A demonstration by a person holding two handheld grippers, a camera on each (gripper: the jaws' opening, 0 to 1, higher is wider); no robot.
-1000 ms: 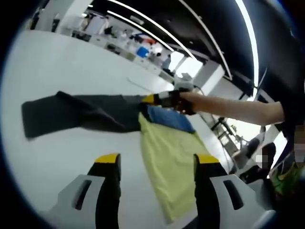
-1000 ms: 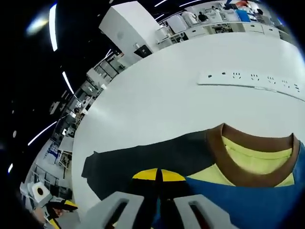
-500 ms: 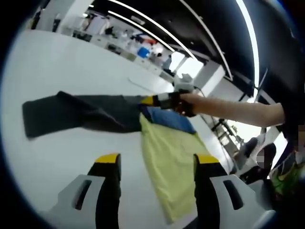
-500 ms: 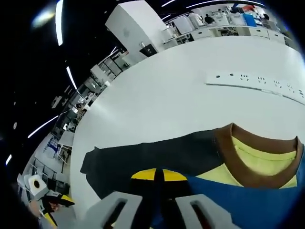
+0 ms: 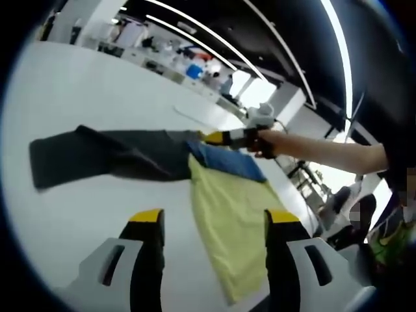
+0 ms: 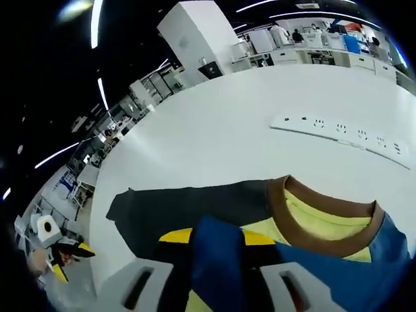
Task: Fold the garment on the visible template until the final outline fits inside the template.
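The garment lies flat on the white table (image 5: 84,91): a yellow body (image 5: 231,227), a blue shoulder part (image 5: 227,161) and a long dark sleeve (image 5: 97,156) stretched out to the left. My left gripper (image 5: 214,218) hovers open over the yellow body's near edge, with nothing between its fingers. Reaching in from the right on a bare arm, my right gripper (image 5: 218,138) holds the blue shoulder edge. In its own view, my right gripper (image 6: 218,237) has a raised fold of blue cloth (image 6: 218,260) between its yellow tips. Beyond it are the brown collar (image 6: 312,218) and the dark sleeve (image 6: 175,208).
A white power strip (image 6: 338,130) lies on the table behind the collar. Desks, shelves and a white pillar (image 6: 201,32) stand far beyond the table. A seated person's legs (image 5: 344,208) are at the right of the left gripper view.
The right gripper has drawn back to the right and up, and a fold of blue cloth now stands up between its tips, which sit wider apart. The left gripper has not moved.
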